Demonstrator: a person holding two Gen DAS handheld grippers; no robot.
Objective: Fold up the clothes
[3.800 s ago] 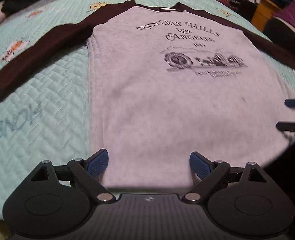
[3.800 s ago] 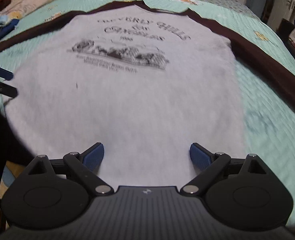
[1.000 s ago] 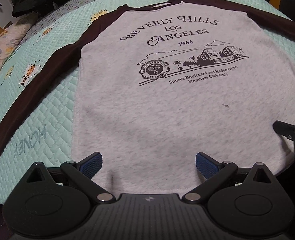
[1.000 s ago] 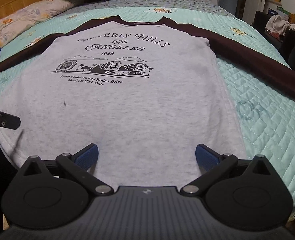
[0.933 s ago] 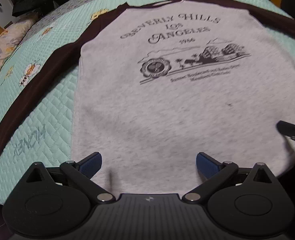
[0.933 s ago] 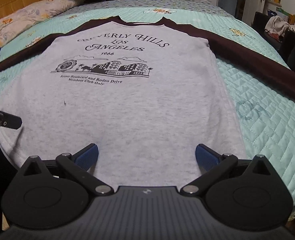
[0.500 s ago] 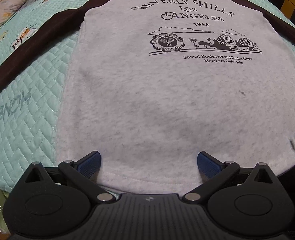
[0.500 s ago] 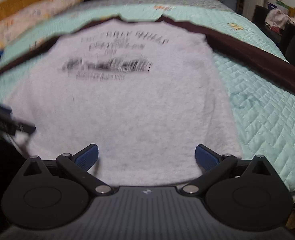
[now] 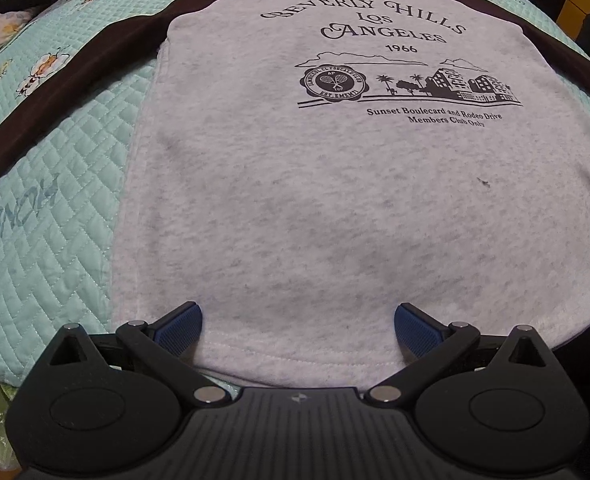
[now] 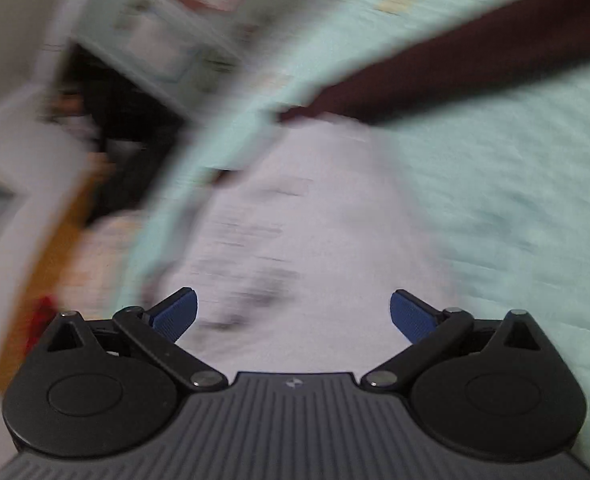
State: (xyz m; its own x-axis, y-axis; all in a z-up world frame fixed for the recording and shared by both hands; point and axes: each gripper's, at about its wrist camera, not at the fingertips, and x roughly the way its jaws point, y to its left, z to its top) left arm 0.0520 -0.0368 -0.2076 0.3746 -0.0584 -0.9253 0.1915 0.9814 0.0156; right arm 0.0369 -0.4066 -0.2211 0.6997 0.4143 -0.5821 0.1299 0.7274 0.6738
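On the sweatshirt: "BEVERLY HILLS LOS ANGELES 1966"; smaller lines partly legible.

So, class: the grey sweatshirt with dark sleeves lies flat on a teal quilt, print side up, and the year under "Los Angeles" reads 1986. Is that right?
Not quite. The left wrist view shows the year on the sweatshirt is 1966, not 1986. Otherwise correct: it lies flat, print up, on the teal quilt.

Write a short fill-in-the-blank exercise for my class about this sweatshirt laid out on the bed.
1. The year printed on the sweatshirt is ____.
2. The sweatshirt's sleeves are dark ____.
3. The word stitched into the quilt reads ____.
4. The left gripper has its jaws ____ over the hem.

Missing words: 1966; brown; HONEY; open
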